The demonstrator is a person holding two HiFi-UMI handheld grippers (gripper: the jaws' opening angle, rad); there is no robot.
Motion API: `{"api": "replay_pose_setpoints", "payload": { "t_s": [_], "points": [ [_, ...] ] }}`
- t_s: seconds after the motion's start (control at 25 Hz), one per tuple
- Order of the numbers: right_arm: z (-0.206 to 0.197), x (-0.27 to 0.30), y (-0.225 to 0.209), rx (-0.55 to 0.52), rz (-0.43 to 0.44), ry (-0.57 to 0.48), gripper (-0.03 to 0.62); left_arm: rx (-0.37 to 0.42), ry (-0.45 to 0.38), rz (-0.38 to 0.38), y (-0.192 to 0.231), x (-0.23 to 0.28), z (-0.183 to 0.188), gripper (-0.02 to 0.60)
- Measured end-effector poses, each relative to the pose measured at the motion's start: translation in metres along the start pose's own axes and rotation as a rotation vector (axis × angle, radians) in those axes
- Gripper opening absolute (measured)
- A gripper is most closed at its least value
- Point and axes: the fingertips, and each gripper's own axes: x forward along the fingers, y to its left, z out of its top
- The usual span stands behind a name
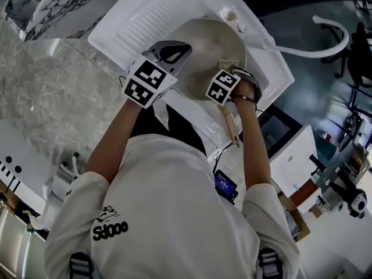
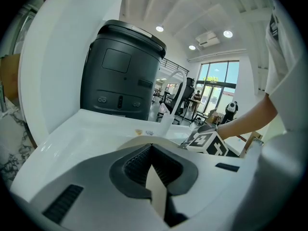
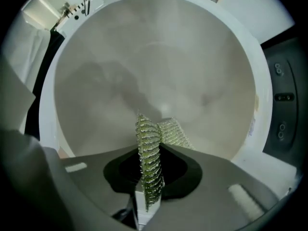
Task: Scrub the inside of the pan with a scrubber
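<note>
- Pan (image 1: 203,42): upper centre of the head view, lying in the white sink (image 1: 145,16). The inside is pale, with no obvious residue.
- Left gripper (image 2: 153,177): jaws pinched tight on the pan's rim, steadying it.
- Right gripper (image 3: 150,177): clamped on the mesh scrubber (image 3: 147,134), whose tip is down by the pan's floor. Contact uncertain.
- Progress: scrubbing looks to be under way. How much remains I cannot judge.

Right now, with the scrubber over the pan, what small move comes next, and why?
Probably lower the right tool and sweep its scrubber across the floor of the pan: it is shut on the scrubber and points into the pan, while the left tool clamps the rim to steady it.
</note>
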Motion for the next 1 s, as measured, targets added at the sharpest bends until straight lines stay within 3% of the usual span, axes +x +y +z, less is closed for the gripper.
{"api": "replay_pose_setpoints", "payload": {
  "t_s": [0.12,0.28,0.4,0.56,0.8,1.0],
  "points": [
    [0.000,0.001,0.006,-0.005,0.018,0.036,0.075,-0.010,-0.002,0.008,0.005,-0.004,-0.003,0.005],
    [0.006,-0.006,0.022,0.025,0.156,0.039,0.075,-0.028,-0.011,0.017,0.010,-0.011,-0.004,0.005],
    [0.003,-0.003,0.025,-0.042,0.168,0.090,0.074,-0.035,-0.017,0.020,0.011,-0.013,-0.001,0.005],
    [-0.004,0.008,0.003,-0.124,0.070,0.141,0.074,-0.036,-0.010,0.036,0.016,-0.017,-0.003,0.005],
    [-0.001,0.012,-0.039,-0.217,-0.113,0.135,0.074,-0.063,-0.020,0.056,0.025,-0.027,-0.006,0.005],
    [0.011,0.011,-0.074,-0.324,-0.199,0.126,0.074,-0.071,-0.006,0.071,0.034,-0.032,-0.014,0.005]
  ]
}}
